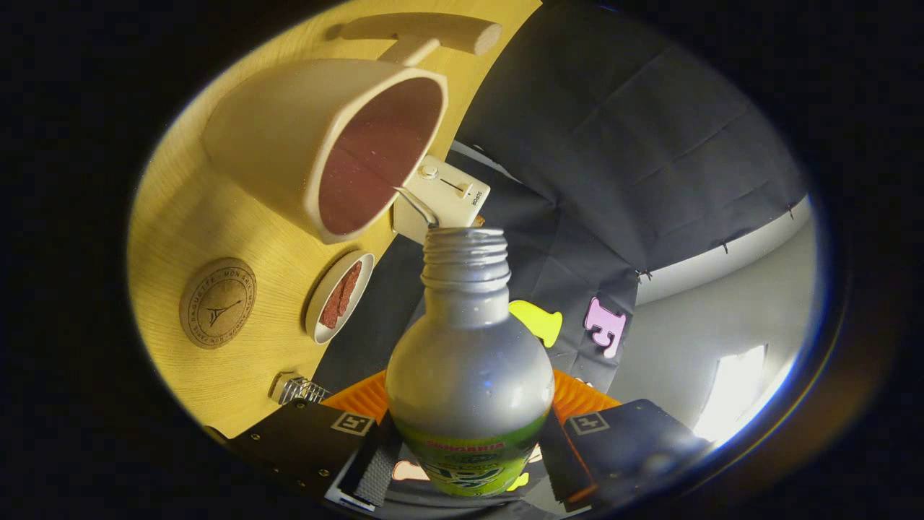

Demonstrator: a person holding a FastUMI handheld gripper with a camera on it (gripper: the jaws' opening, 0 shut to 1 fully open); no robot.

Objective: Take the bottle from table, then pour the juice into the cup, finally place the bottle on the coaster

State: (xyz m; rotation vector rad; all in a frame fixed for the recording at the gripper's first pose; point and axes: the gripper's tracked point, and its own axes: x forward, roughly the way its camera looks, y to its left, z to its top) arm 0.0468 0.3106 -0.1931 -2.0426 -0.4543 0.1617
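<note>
— Closest to us, what do we have?

— Our hand-held gripper, with its two fingers pinching the silver bottle from either side, low on the body where the green label begins. Both pads press on it, so the grip is firm.

— And how does the bottle stand?

— We see it between the fingers, its threaded neck pointing away from us, uncapped, the open mouth close to the rim of the cup. The whole scene looks turned, so we take the bottle to be tilted toward the cup.

— Describe the cup for us.

— A cream cup with a dark reddish inside, resting on the light wooden bench, just beyond the bottle's mouth. A thin metal piece curves between the cup's rim and the bottle's mouth; we cannot tell what it is.

— Where is the coaster?

— We see the round cork coaster on the bench, to one side of the cup and apart from it, bare. Between it and the bottle sits a small white dish holding something reddish-brown.

— Anything else?

— A wooden T-shaped piece beyond the cup, a white block at the bench's edge, and a small ridged metal cap near our fingers.
</note>
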